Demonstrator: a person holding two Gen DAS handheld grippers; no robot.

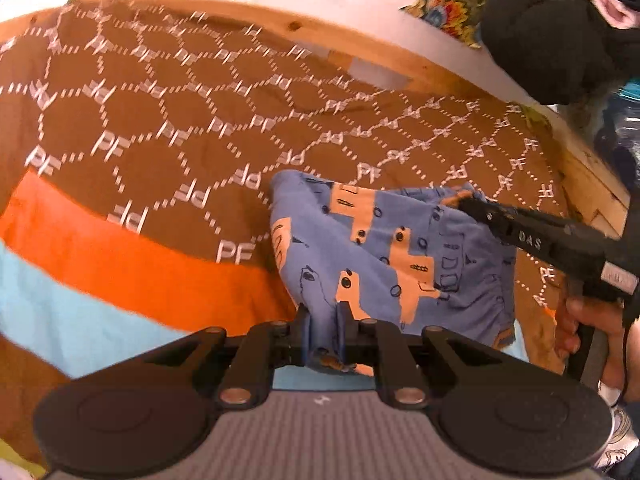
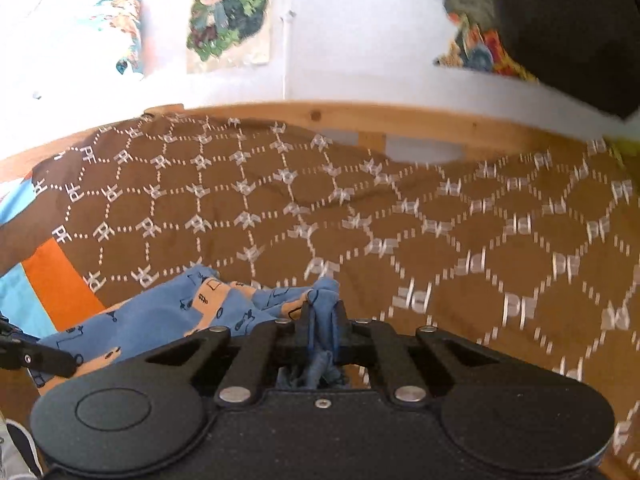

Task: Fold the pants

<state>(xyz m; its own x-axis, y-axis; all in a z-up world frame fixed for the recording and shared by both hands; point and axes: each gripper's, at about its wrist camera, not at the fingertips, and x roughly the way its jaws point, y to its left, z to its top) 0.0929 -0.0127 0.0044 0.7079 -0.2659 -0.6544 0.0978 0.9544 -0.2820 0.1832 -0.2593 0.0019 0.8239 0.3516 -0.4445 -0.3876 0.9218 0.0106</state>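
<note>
The pants (image 1: 384,256) are small, blue with peach patches and dark drawings, bunched on a brown patterned bedspread (image 1: 160,120). My left gripper (image 1: 324,320) is shut on the near edge of the pants. My right gripper (image 1: 466,200) comes in from the right in the left wrist view and grips the far right corner. In the right wrist view my right gripper (image 2: 323,316) is shut on a bunched blue fold, and the pants (image 2: 168,312) trail off to the left toward the left gripper's tip (image 2: 60,362).
The bedspread (image 2: 400,220) has an orange band (image 1: 132,256) and a light blue band (image 1: 60,312). A wooden bed frame (image 2: 360,120) runs along the white wall. A black plush shape (image 1: 556,36) sits at upper right. Posters (image 2: 228,12) hang on the wall.
</note>
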